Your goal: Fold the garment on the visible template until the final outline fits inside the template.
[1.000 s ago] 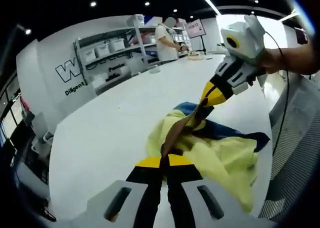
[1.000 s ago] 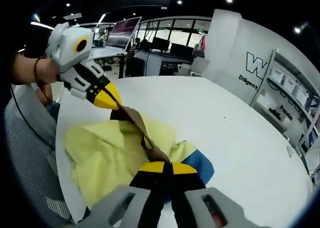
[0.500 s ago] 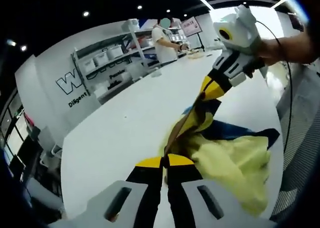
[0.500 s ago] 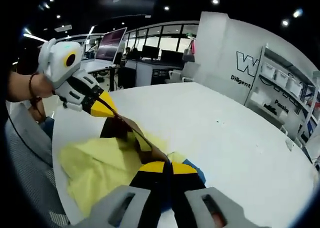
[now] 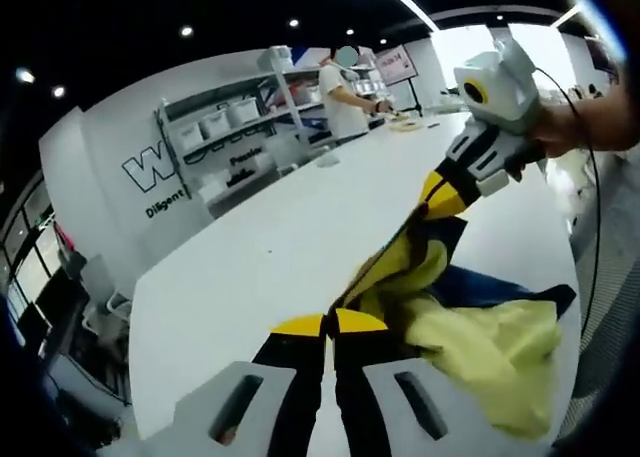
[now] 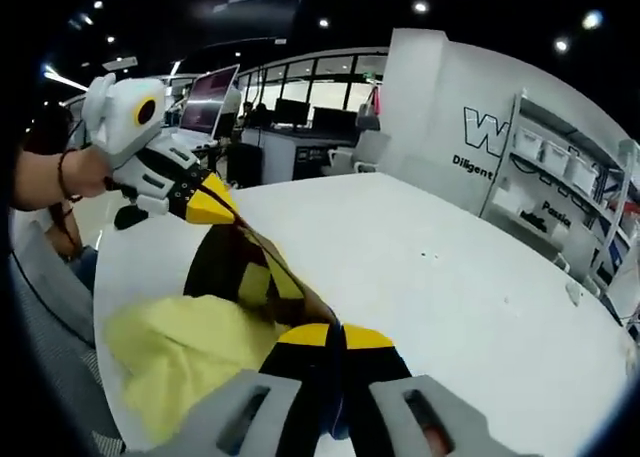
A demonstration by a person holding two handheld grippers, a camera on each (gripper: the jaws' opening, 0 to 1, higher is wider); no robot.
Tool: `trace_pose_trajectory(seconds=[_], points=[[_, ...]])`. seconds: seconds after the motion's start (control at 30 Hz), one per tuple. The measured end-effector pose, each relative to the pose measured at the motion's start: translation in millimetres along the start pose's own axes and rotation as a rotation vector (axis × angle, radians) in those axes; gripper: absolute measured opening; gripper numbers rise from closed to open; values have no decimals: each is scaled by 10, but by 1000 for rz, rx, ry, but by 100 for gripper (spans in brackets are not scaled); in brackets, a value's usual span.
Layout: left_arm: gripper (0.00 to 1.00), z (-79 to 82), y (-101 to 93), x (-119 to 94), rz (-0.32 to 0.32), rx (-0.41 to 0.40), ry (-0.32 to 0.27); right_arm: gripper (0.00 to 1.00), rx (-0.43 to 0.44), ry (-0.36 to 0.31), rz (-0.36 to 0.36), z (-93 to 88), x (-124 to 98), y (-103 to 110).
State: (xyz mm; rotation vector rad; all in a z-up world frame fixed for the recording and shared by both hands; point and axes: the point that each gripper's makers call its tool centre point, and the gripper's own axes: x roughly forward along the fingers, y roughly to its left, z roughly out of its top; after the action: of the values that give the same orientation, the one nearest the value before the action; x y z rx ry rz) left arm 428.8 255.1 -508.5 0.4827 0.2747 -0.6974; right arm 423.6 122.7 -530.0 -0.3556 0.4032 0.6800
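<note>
On the white table [image 5: 250, 267] in the left gripper view, the left gripper [image 5: 329, 325] is clamped on the yellow garment [image 5: 470, 347], stretched toward the right gripper [image 5: 437, 194]. In the right gripper view, both grippers pinch its taut edge; the rest sags left.

Bright ceiling spots, white table glare, strong fisheye warp, sharp focus.

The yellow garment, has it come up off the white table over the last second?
Yes. The garment, clamped along one edge by the left gripper and right gripper, has risen: more now hangs above the table, less lies bunched on it.
</note>
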Motion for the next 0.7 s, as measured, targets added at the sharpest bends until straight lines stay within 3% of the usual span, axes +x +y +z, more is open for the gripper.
trace_pose_trajectory(seconds=[0.1,0.17,0.3,0.4,0.6,0.67,0.7], points=[[0,46,75,58,1,8,3,0,-6,-8,-9,61,36,-54],[0,100,133,89,9,16,3,0,-2,-60,-47,177,43,-138],[0,237,250,166,21,32,-8,0,13,-66,-56,235,74,-235],[0,306,327,214,33,87,-9,0,39,-81,-55,285,107,-304],[0,369,400,349,28,81,-6,0,61,-111,-103,374,182,-498],[0,358,387,401,21,9,-6,0,63,-100,-117,360,223,-553],[0,360,406,433,21,12,-7,0,53,-99,-122,361,250,-581]])
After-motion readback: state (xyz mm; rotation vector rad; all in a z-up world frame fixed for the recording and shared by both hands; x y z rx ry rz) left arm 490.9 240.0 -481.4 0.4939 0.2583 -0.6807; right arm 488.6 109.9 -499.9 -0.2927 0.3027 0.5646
